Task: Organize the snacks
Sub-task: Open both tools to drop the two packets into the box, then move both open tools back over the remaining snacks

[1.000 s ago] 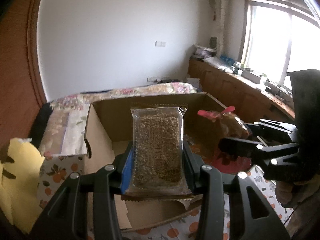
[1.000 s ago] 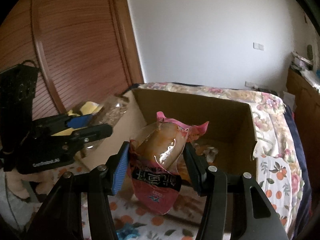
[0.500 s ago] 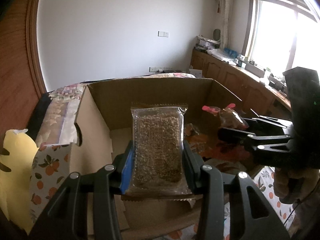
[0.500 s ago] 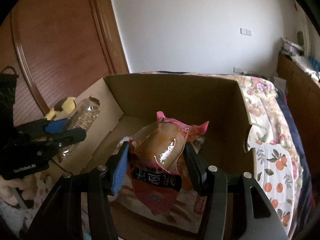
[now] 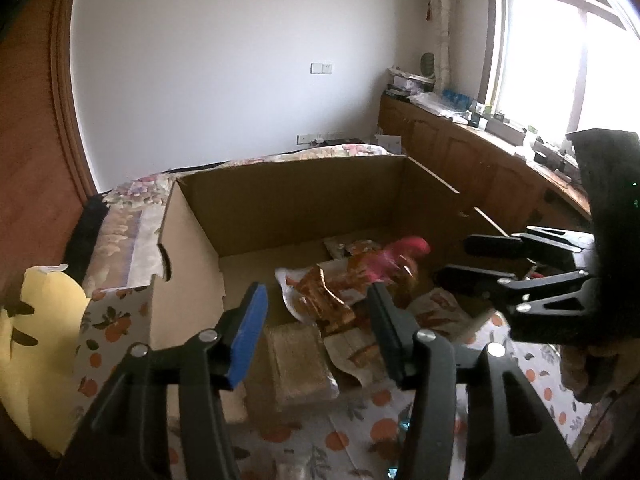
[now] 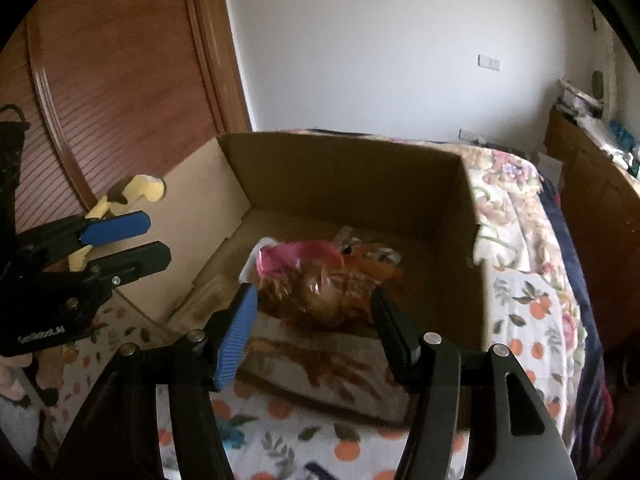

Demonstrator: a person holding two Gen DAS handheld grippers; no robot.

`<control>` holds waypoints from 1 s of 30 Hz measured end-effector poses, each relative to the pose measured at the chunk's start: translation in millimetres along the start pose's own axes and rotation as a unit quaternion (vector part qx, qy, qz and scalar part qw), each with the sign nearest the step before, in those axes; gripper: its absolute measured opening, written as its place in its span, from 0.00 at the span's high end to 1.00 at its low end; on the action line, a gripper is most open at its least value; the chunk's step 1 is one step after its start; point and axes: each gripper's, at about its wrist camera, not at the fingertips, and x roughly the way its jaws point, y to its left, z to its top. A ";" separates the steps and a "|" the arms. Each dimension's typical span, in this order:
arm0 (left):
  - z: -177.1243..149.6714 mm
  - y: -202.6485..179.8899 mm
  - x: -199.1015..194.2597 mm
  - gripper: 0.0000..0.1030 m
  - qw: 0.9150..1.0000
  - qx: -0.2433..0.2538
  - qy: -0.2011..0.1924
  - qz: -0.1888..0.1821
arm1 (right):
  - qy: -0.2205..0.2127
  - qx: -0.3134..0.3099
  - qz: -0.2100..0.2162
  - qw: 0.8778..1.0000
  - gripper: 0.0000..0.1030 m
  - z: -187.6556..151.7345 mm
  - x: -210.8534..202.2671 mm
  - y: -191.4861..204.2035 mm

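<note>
An open cardboard box lies on the bed. My left gripper hovers over its near edge with its jaws opening and nothing between the pads. Below it in the box lies a clear packet of brown seeds. My right gripper is also opening and holds nothing. The pink-topped clear packet, blurred, sits on the snack pile just beyond its fingertips. Each gripper shows in the other's view: the right gripper at the right, the left gripper at the left.
Several other orange and white snack packets lie on the box floor. A yellow plush toy sits left of the box. An orange-print bedspread covers the bed; wooden cabinets run under the window, and a wooden door stands at the left.
Both grippers opened. The seed packet dropped out of the left one into the box, and the pink-topped packet fell from the right one onto the snack pile.
</note>
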 end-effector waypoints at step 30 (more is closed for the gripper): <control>-110.1 -52.1 -152.1 0.44 0.997 0.023 -0.069 0.022 | -0.065 0.053 -0.019 0.996 0.20 -144.5 -127.5 29.1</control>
